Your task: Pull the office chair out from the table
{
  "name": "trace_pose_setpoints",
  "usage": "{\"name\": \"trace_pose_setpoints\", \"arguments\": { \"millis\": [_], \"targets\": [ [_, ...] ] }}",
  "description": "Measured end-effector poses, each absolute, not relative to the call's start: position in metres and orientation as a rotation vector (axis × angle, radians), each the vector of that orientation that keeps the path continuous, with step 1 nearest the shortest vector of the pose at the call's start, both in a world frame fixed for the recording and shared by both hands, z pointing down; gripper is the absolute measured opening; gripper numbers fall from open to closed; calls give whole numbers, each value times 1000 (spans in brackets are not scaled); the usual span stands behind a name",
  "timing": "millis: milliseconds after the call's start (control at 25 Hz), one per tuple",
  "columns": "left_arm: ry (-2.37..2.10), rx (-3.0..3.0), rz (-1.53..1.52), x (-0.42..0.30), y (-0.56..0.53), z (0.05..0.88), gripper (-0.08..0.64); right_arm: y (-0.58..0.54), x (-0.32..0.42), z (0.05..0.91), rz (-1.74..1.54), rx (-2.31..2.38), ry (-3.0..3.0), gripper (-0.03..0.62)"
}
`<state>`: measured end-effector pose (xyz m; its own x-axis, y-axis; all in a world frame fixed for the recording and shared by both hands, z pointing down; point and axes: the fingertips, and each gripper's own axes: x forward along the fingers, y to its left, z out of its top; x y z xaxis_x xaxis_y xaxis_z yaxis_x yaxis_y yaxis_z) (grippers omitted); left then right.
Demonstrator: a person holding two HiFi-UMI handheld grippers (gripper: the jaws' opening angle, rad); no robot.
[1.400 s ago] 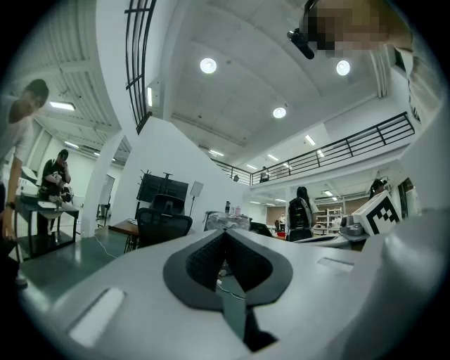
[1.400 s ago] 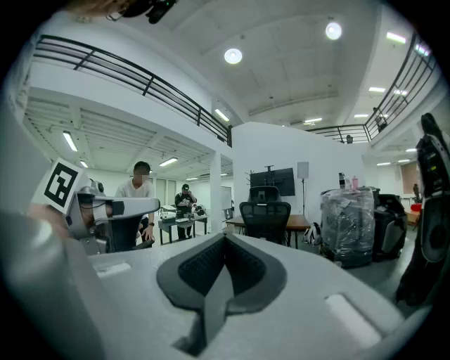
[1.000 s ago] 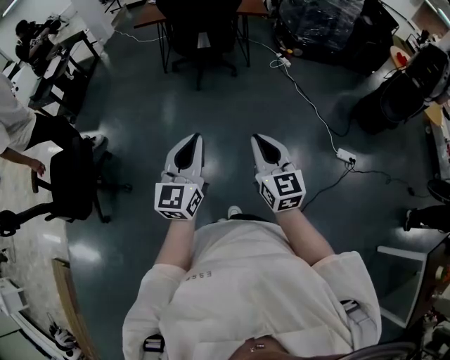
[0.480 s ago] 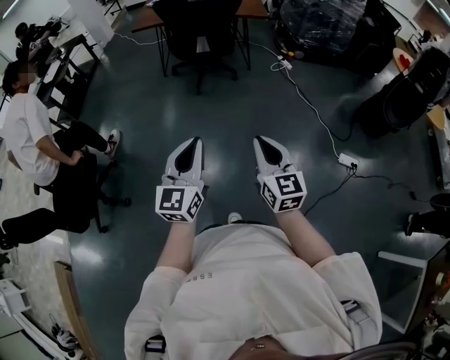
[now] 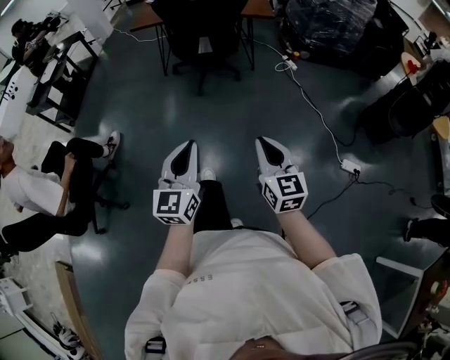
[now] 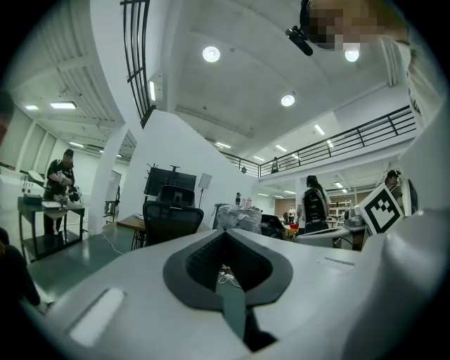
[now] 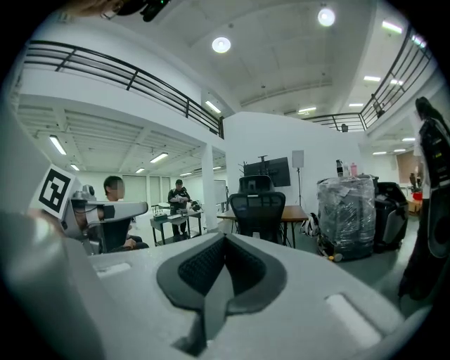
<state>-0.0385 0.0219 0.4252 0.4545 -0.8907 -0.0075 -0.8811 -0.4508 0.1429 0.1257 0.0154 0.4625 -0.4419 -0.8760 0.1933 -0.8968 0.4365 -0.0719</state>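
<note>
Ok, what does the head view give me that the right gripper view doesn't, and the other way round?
Head view only: the left gripper and right gripper from above, both shut and empty, and the white cable and power strip on the floor. Right gripper view only: the monitor behind the table, the ceiling lights, the balcony railing. Shared: the office chair tucked at the table, well ahead of both grippers, and the wrapped bundle to its right.

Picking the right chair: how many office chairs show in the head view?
2. One office chair is at the table, top; another chair at left seats a person. More may hide among dark clutter at right.
</note>
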Motion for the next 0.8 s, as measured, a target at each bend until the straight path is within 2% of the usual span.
{"name": "trace_pose_setpoints", "arguments": {
  "millis": [200,800],
  "targets": [
    [-1531,2576,-133,-52,-45,439,17,-47,112,474,243,1602,-2497,-8],
    [-1422,2645,-136,-114,-298,410,17,-290,57,448,196,1693,-2398,-8]
  ]
}}
